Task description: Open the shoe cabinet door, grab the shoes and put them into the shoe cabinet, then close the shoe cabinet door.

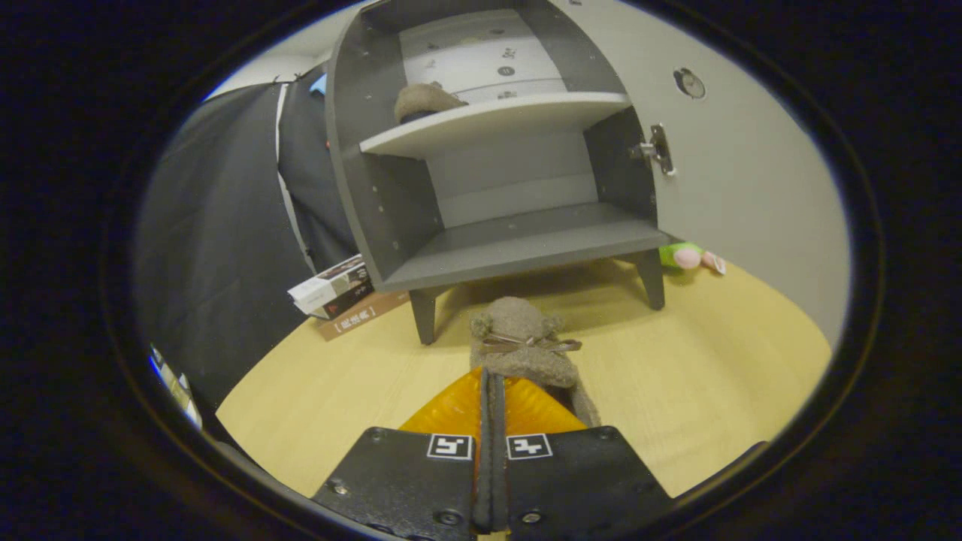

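The gripper (492, 376) is clamped on the heel of a shoe (526, 346), held off the floor (714, 361) facing the near cabinet (518, 240), whose door (744, 165) is swung right; another shoe (422, 101) is shelved above.

No legible text; characters on the book (359, 315) spine too blurred.

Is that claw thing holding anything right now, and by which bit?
Yes: the gripper is shut on a fuzzy shoe, pinching the rim of its heel end. The toe points toward the open cabinet.
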### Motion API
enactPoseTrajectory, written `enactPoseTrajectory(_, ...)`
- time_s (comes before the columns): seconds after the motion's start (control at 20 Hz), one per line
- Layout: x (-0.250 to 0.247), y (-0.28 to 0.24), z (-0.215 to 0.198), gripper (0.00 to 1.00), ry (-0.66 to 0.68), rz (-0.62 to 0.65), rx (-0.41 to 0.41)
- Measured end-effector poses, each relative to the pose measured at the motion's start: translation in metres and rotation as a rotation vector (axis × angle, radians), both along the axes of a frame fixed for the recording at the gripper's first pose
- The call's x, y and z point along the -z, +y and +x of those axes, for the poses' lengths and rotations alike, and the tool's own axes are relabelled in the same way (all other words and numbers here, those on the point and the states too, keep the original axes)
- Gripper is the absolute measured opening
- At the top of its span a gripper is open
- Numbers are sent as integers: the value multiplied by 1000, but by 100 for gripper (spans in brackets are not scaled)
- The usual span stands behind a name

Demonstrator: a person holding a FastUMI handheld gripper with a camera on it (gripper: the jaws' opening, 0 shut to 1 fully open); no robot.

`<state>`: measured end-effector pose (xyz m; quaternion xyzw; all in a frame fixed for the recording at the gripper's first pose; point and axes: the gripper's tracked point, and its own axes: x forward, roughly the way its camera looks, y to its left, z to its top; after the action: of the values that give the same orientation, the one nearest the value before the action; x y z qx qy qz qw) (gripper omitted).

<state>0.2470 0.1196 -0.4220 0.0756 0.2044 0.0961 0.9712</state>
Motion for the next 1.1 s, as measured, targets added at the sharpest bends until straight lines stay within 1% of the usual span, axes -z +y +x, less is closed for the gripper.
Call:
enactPoseTrajectory(0.3, -85, 7, -33, 4, -175, 9, -38)
enactPoseTrajectory(0.55, -149, 8, -55, 4, -269, 27, -57)
enactPoseTrajectory(0.8, -213, 7, -64, 4, -350, 30, -63)
enactPoseTrajectory(0.9, -247, 7, -62, 4, -382, 32, -68)
enactPoseTrajectory(1.1, -319, 1, -62, 4, -444, -8, -58)
